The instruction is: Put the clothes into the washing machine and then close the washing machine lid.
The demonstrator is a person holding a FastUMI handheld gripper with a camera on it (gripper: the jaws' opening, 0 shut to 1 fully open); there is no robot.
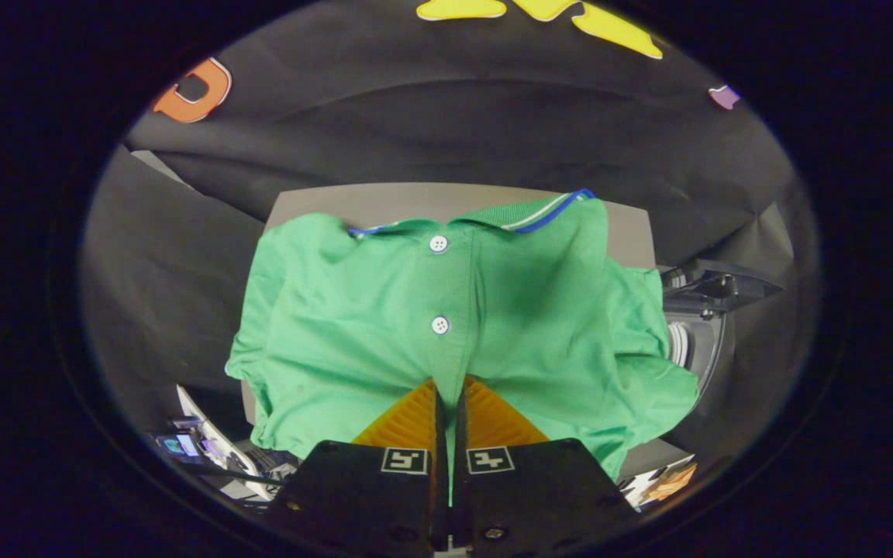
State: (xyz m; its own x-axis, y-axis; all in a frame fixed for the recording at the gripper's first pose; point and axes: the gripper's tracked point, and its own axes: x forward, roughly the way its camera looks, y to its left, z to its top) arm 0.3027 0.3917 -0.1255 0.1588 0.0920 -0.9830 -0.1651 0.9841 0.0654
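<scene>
Both fingers (408, 422) pinch green shirt (384, 325).

From my station I see the claw (446, 387) with its two fingers (408, 422) drawn nearly together, only a thin slit between them. A fold of the green shirt (384, 325) is pinched in that slit, both ribbed pads pressing on the cloth. The fingers point straight ahead, level with each other, the claw's body squarely behind them.

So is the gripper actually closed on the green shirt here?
Yes. The gripper is shut on the green shirt: its fingers meet with a fold of fabric pinched between them.
</scene>
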